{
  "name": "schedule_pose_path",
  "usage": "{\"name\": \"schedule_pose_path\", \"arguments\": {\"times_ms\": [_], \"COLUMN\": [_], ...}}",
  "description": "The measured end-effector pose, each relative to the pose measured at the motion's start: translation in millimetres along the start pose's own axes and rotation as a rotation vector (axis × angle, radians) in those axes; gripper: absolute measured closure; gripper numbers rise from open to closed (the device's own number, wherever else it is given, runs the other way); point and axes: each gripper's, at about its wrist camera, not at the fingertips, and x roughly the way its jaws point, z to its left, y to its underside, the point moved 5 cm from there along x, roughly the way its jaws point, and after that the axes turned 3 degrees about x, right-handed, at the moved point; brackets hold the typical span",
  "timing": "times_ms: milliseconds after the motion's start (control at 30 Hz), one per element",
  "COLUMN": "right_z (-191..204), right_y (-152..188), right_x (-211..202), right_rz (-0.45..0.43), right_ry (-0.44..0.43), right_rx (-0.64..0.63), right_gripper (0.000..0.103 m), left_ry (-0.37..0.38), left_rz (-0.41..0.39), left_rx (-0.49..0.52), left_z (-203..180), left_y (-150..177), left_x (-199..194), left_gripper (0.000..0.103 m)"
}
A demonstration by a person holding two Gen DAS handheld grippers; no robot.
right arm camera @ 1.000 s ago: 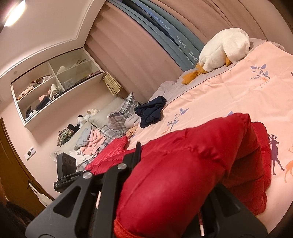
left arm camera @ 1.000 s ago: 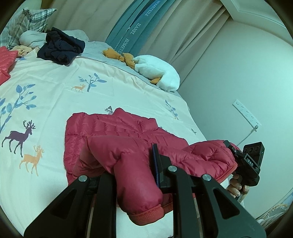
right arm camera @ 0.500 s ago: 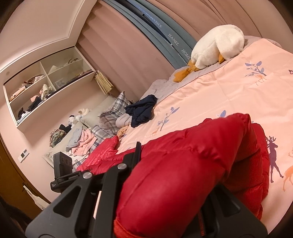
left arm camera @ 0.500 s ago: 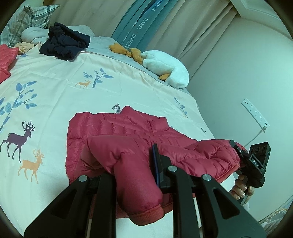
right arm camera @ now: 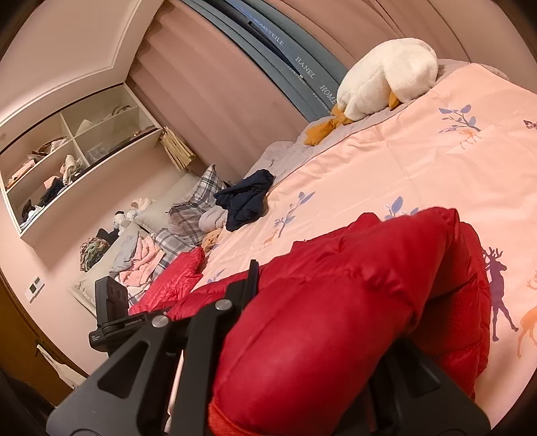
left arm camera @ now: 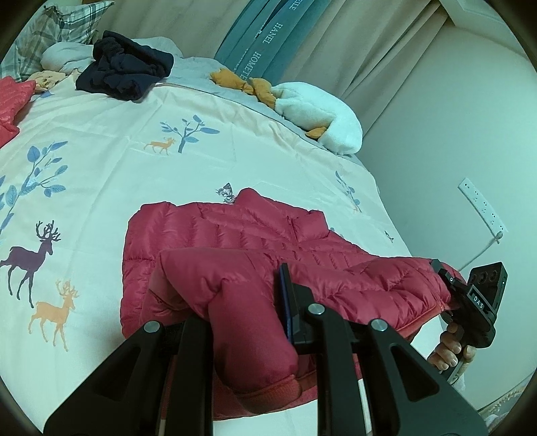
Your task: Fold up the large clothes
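Observation:
A red puffer jacket (left arm camera: pixel 235 234) lies on the deer-print bedcover (left arm camera: pixel 100 161), with its near part lifted and doubled over the rest. My left gripper (left arm camera: pixel 241 312) is shut on a thick fold of one end of that lifted part. At the right, a hand holds my right gripper (left arm camera: pixel 443 271), shut on the other end. In the right wrist view the red jacket (right arm camera: pixel 335 302) bulges between the jaws of my right gripper (right arm camera: pixel 322 318) and hides one finger. My left gripper (right arm camera: pixel 157 315) shows at the left, at the jacket's far end.
A navy clothes pile (left arm camera: pixel 124 67), a white plush duck (left arm camera: pixel 319 114) and plaid pillows (left arm camera: pixel 60 23) lie along the bed's far side. Another red garment (left arm camera: pixel 13 104) sits at the left edge. A wall with a power strip (left arm camera: pixel 483 208) borders the bed on the right. Wall shelves (right arm camera: pixel 67 161) hold clothes.
Both grippers have sunk a little toward the bed and moved forward with the jacket still held. The grips are unchanged.

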Motion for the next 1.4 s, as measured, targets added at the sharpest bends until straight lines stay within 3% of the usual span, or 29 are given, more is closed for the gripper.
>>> {"name": "schedule_pose_path", "arguments": {"times_ms": [700, 1400], "right_z": [-20.8, -34.7], "right_y": [0.8, -25.5], "right_x": [12.5, 32.3], "right_rz": [0.004, -0.023], "right_ry": [0.059, 0.081], "right_rx": [0.039, 0.064], "right_gripper": [0.090, 0.090], "left_ry": [-0.027, -0.069], "left_rz": [0.045, 0.032], "left_rx": [-0.005, 0.008], "left_z": [4.7, 0.8], "left_y": [-8.1, -38.1], "left_x": [26.8, 47.5], "left_gripper": [0.087, 0.087]}}
